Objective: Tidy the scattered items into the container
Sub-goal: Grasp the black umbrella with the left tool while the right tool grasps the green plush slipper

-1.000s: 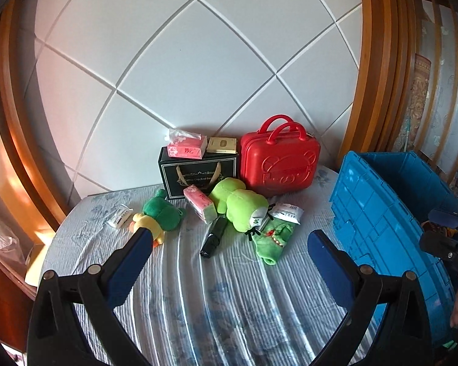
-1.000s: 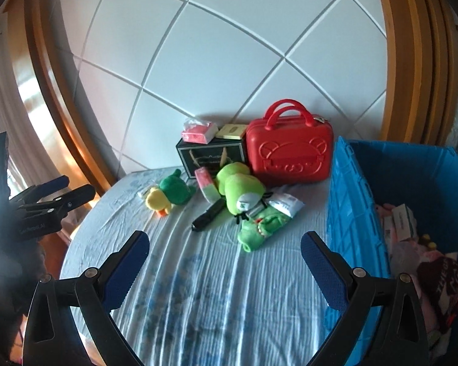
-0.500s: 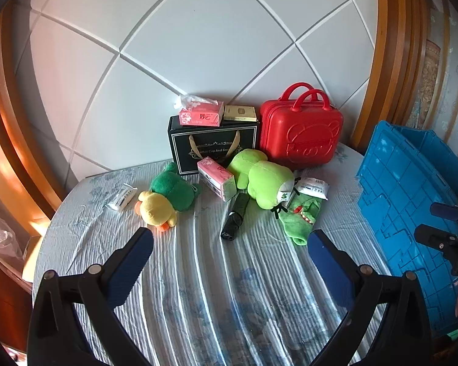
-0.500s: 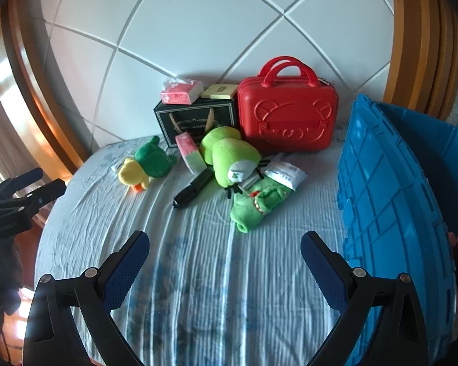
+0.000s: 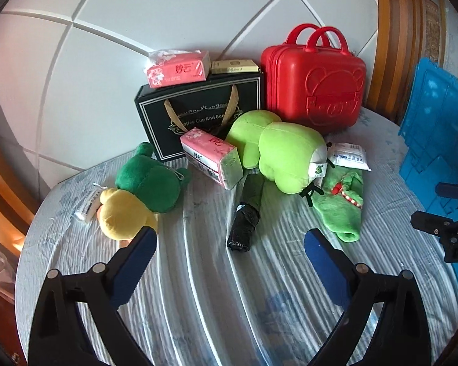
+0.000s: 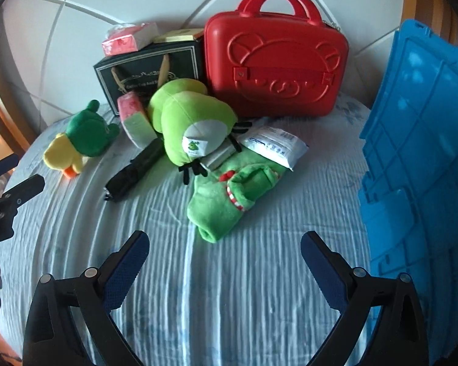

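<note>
- Left wrist view: the left tool (image 5: pixel 229 250) is wide open and empty. Over the last second it has closed in on the pile; the items fill much more of the frame than before. Black folded umbrella (image 5: pixel 246 212) now lies just ahead, between the fingers' line. Yellow-and-green duck plush (image 5: pixel 137 195) sits just beside the left finger (image 5: pixel 134 262), whether touching I cannot tell. Big green frog plush (image 5: pixel 282 155) leans on the pink tissue pack (image 5: pixel 212 157). Blue crate (image 5: pixel 436 140) is off at the right edge, well apart from the pile.
- Right wrist view: the right tool (image 6: pixel 226 259) is also wide open, holding nothing. It has dropped lower and nearer too; the crate interior is no longer in sight, only its outer wall (image 6: pixel 418 158). Green crocodile plush (image 6: pixel 229 195) lies nearest, straight ahead, with the white packet (image 6: pixel 273 145) resting on its far end.
- Meaning: both tools are in approach, no grasp yet. All items are on the bed (image 6: pixel 259 274); likely first picks are umbrella on the left, crocodile on the right.
</note>
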The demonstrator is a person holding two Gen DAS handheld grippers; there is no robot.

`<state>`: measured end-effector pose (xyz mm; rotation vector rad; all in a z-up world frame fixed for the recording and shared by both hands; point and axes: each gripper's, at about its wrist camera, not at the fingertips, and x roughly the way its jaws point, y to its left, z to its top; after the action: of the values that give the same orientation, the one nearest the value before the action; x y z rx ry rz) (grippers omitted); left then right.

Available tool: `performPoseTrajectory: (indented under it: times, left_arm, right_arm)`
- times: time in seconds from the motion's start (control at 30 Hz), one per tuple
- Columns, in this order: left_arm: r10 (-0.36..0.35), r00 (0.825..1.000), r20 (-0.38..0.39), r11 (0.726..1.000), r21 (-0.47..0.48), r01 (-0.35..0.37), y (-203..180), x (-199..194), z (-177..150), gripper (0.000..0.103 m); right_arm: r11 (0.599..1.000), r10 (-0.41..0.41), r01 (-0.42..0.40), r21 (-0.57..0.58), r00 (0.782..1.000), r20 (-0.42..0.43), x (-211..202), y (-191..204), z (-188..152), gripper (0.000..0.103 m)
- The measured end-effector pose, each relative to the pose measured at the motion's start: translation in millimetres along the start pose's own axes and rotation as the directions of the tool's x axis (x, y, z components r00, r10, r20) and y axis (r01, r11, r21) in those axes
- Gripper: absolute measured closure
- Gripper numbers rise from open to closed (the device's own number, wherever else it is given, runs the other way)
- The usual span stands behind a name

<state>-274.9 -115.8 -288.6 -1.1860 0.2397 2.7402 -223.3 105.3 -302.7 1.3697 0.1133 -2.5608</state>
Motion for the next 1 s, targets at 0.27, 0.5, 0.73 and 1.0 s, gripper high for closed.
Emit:
performPoseTrajectory:
  times: [0.27,0.5,0.73,1.0]
  left_arm:
    - [0.026,0.998,-0.062,0.997,0.070,-0.021,-12.0,96.8,-8.7,0.005]
    - [0.087,0.995,-0.040,0.985,0.152,-0.080,-27.5,147.3,-0.1,0.012]
    - [0.099,0.989,-0.110,0.985,0.155,-0.082,-35.7,180.1,-4.3,0.040]
    - [0.077,0.990,-0.116,0.995,0.067,-0.069,-32.9,166.0,-14.8,0.067]
  right_arm:
    - [0.998,-0.006,0.007,0.058,1.000,-0.017,85.4,-4.8,19.5,0.002]
    - [0.995,-0.033,0.035,0.095,0.999,-0.031,134.6,-14.3,21.3,0.002]
    - [0.996,-0.025,0.027,0.091,0.999,-0.020,161.4,-14.4,28.1,0.002]
    - [1.000,0.016,-0.015,0.018,1.000,-0.017,163.8,-5.5,28.4,0.037]
